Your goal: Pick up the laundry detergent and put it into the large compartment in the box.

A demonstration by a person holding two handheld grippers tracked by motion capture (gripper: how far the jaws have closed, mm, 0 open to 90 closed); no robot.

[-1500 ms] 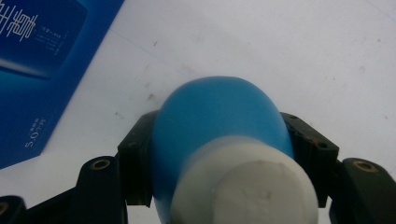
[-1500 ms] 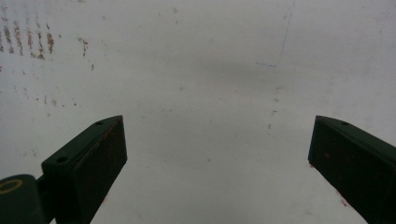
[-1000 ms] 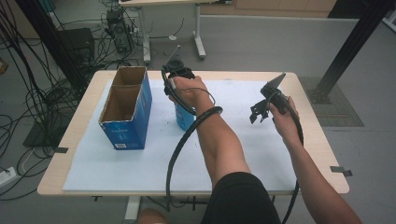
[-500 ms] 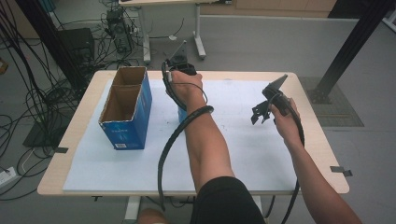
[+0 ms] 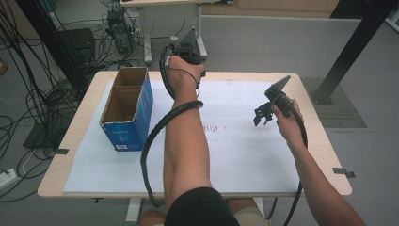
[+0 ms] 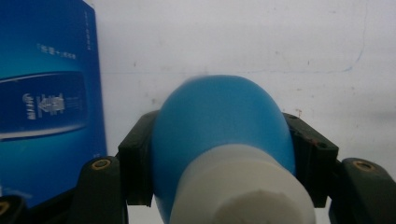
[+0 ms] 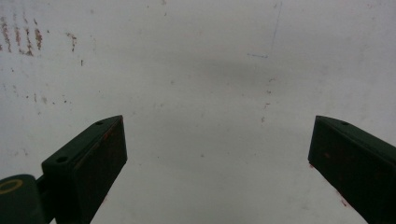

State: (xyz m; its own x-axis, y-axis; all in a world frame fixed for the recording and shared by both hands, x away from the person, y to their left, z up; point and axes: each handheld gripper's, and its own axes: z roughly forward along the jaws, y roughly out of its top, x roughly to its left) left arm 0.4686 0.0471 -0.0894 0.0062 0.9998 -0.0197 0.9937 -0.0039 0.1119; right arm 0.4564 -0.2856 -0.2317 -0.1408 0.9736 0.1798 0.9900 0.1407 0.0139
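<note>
Evidently to drop it into the open blue box (image 5: 127, 113), the left gripper (image 6: 219, 154) clamps a blue bottle (image 6: 219, 121) just beside it, while the right gripper (image 7: 217, 163) hangs wide and empty over the table (image 5: 235, 155).

On the blue box (image 6: 46, 107) beside your left gripper, pale lettering runs across a darker band on its side, with a short line of small characters above it; in the left gripper view the print is too blurred to read. From the high view, a small white label (image 5: 123, 146) low on the same box is also illegible. Faint marks sit on the white table sheet (image 5: 235, 136) near its middle, but you cannot make out any words there.
</note>
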